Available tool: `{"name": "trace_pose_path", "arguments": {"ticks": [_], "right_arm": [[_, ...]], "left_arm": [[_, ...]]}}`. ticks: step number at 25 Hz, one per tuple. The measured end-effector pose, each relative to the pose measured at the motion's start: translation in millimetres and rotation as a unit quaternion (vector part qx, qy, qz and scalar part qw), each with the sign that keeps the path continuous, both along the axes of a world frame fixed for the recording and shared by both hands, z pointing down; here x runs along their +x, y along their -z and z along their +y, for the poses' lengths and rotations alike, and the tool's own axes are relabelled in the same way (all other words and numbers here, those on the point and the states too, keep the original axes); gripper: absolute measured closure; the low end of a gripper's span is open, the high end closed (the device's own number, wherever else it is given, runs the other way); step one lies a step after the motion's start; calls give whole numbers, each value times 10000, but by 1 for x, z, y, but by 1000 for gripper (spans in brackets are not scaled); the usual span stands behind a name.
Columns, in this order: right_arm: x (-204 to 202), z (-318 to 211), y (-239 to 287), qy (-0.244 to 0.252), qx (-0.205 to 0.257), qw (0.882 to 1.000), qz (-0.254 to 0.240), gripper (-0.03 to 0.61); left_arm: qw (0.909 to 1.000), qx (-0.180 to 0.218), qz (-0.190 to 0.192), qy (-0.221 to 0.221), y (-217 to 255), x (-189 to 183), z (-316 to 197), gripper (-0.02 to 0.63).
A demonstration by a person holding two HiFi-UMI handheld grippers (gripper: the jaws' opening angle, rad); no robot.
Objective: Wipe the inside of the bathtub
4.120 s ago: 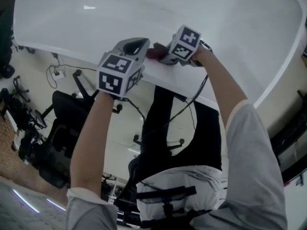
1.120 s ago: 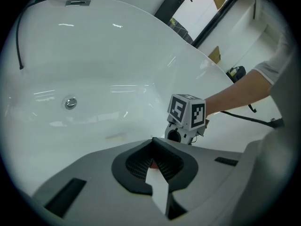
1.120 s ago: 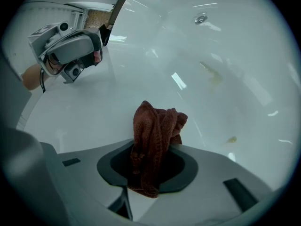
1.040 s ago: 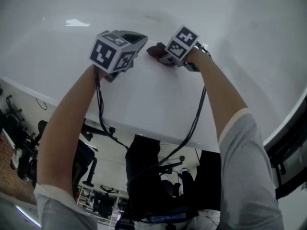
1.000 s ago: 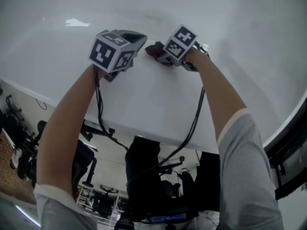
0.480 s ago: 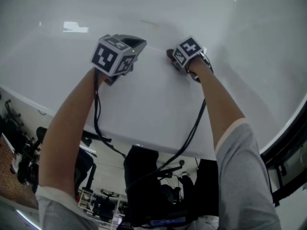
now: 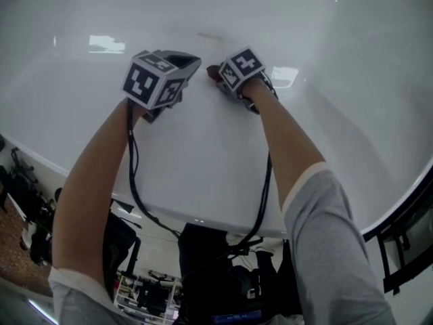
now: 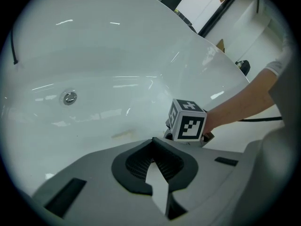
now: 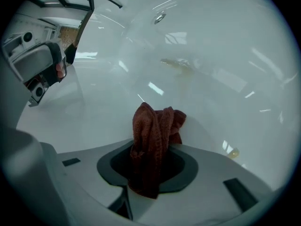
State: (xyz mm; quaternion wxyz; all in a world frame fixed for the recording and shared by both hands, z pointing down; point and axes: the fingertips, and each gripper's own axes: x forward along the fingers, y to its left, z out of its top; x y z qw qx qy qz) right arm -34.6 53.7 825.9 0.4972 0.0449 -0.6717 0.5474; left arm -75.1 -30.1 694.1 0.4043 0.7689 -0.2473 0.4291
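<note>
Between the jaws of your right gripper sits a dark red cloth, clamped tight, its bunched end standing out past the pads toward the white wall; from your head view the same right gripper reaches onto the sloping inner wall of the bathtub, with the cloth showing as a small dark tuft at its tip; whether the tuft presses on the wall cannot be made out. Your left gripper has its jaws together with nothing held between them; in the head view that left gripper hangs just beside the right one, both pointing into the tub, and the right gripper's marker cube fills the middle of the left gripper view. Beyond the cloth, apart from it, a faint yellowish stain streaks the wall; it also shows in the left gripper view and, fainter, from above. Farther on lies the round metal drain, seen too from the right gripper. Black cables trail back from both grippers along your bare forearms and over the tub's near rim.
</note>
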Motion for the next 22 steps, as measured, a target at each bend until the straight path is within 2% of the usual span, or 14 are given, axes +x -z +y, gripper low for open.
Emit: {"name": "trace_pose_path", "arguments": {"ticks": [4,8,13,17,19,22], "right_arm": [[-9,-6,-11,-26,180,9996,215,462],[-2,-9,-18,-94,321,9987,373,462],[61,-21,-27,-285,649,9929,956,462],[120,-31,-30,-658,916,9811,1570,462],[132,-34,-30,-899,979,9771,1663,460],[122,-40,-29,-892,1199,9757,1600,461]], "left_arm": [[10000,40,-80,41,-9,-7,-8,607],[9999,14,-44,91,-12,-1,-8,606],[9999,45,111,119,-9,14,-12,606],[9996,95,191,170,-6,19,-16,606],[9995,126,207,191,-5,19,-17,606],[9994,179,171,247,-10,12,-21,606]]}}
